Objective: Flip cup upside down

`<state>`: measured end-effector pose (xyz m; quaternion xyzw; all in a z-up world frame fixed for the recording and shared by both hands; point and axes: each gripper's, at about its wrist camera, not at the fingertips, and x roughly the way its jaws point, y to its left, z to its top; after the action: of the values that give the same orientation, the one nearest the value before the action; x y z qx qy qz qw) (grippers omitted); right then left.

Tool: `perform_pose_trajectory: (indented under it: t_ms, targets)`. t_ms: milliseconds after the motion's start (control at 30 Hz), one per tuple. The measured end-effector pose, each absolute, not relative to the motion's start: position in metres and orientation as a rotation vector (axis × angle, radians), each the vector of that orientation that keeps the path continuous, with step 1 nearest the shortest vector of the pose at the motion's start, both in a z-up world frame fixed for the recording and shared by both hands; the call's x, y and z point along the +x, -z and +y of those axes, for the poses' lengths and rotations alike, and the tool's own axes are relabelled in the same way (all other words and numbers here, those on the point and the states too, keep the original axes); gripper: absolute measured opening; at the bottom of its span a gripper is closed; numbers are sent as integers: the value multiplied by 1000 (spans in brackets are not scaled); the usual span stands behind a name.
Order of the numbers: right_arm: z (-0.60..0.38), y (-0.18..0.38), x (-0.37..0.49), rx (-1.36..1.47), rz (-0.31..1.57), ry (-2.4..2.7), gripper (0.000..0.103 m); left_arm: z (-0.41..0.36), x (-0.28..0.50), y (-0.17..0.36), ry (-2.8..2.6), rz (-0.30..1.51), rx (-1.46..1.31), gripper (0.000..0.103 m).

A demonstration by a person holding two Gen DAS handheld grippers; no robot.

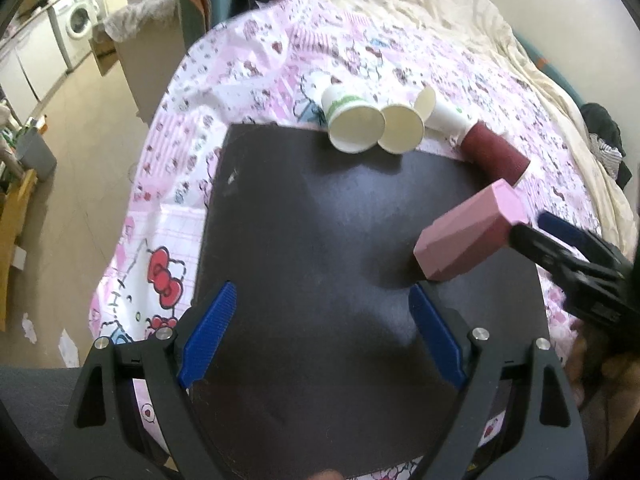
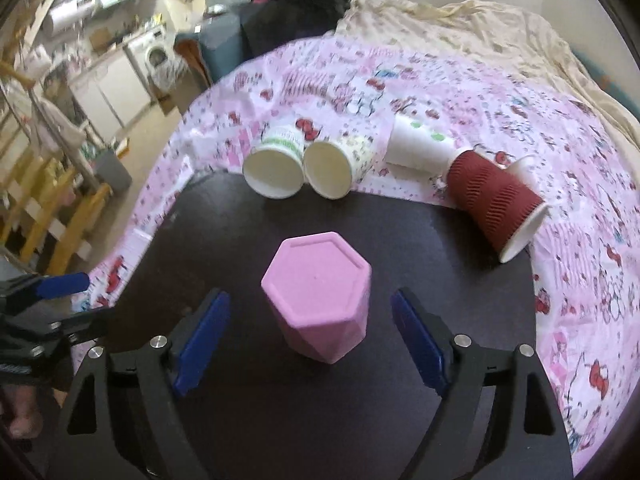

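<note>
A pink hexagonal cup (image 2: 320, 296) stands upside down on the dark board (image 2: 280, 400), its flat base up. My right gripper (image 2: 310, 336) is open, its blue fingers on either side of the cup with a gap on each side. In the left wrist view the pink cup (image 1: 468, 236) appears at the right, with the right gripper's fingers (image 1: 560, 236) behind it. My left gripper (image 1: 320, 332) is open and empty over the dark board (image 1: 320, 220), left of the cup.
Three white paper cups (image 2: 276, 168) (image 2: 332, 172) (image 2: 420, 148) and a dark red ribbed cup (image 2: 496, 200) lie on their sides along the board's far edge, on a pink patterned sheet (image 2: 520, 100). The floor and a washing machine (image 1: 78, 20) lie to the left.
</note>
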<state>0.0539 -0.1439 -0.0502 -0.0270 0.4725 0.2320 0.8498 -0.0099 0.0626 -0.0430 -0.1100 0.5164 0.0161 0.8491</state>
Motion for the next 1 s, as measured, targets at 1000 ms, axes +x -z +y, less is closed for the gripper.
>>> perform_pose_trajectory:
  t_ms: [1000]
  targets:
    - [-201, -5, -56, 4, 594, -224, 103, 4, -50, -3, 19, 674, -72, 103]
